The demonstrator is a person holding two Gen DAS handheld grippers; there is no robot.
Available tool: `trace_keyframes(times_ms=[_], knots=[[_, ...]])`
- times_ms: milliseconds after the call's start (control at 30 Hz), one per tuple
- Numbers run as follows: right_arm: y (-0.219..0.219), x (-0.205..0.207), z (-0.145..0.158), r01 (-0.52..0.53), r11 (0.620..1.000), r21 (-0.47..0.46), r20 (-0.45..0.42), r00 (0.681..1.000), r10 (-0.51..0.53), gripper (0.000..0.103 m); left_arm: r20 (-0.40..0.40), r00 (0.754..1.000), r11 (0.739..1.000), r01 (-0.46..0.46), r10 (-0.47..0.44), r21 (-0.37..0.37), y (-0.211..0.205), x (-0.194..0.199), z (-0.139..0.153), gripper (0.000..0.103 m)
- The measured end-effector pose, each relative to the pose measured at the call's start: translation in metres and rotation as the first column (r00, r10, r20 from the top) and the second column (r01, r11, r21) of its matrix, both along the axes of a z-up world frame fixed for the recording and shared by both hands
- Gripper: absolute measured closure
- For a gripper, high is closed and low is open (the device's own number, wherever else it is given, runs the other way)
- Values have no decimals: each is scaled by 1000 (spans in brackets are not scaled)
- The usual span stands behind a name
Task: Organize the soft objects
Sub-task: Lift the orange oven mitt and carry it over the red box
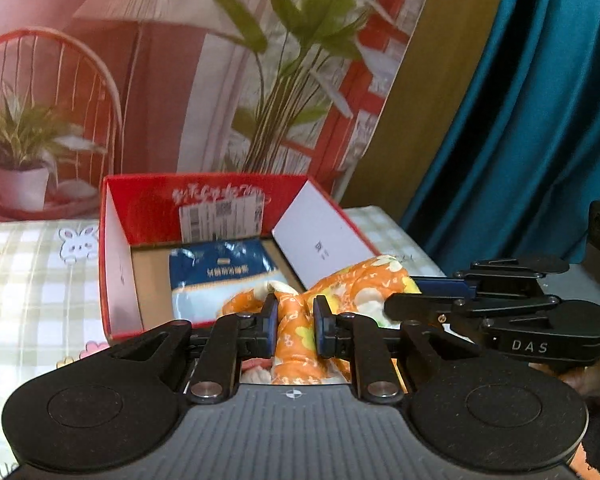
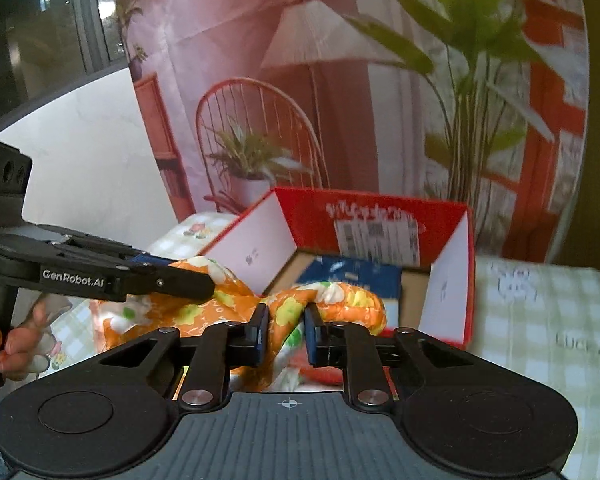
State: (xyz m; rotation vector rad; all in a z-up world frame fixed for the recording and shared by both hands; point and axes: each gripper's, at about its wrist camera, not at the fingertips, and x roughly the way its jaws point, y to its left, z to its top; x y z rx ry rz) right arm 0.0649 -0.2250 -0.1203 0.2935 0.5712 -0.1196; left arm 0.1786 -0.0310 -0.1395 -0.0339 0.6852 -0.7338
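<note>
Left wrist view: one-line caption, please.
Both grippers pinch the orange floral cloth before the open red box.

Folded towel (image 1: 220,276) lies in the box (image 1: 120,264) — cloth (image 1: 296,336) before it (on the bedsheet (image 1: 32,280)).

Right gripper (image 2: 286,330) is clamped on a bunched fold of orange floral cloth (image 2: 340,300). Left gripper (image 2: 204,280) enters from the left edge, its fingers reaching onto the same cloth. Behind stands an open red box (image 2: 380,208) with a blue packet (image 2: 352,276) inside, on a checked tablecloth (image 2: 540,320).
</note>
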Motion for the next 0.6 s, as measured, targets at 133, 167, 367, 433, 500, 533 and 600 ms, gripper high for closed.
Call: trace_keyframes(times_ms=[133,167,367,433,500,533,600], knots=[[1,-2,9,-9,1000,-15,20,1000,10,87,-1,1000,1000,-5,5,-20,5,1,1,85],[0,-3,10,-6,1000,-10,26,1000,6,87,1,1000,1000,-4,4,-20,4,3,2,85],[-6,6,20,-2,998,-68,52,999,5,86,112,993,1000,-23,21,19,-9,29,20,85],[-14,21,23,8,995,-101,65,998,-2,87,177,983,997,-58,49,46,-18,45,26,85],[-21,38,21,23,993,-115,69,998,-15,87,227,971,993,-92,75,68,-30,65,29,85],[-24,49,19,31,991,-127,69,997,-22,87,240,967,991,-107,85,77,-36,75,28,85],[-28,74,10,56,985,-161,60,997,-47,87,249,963,986,-133,105,100,-49,97,24,85]])
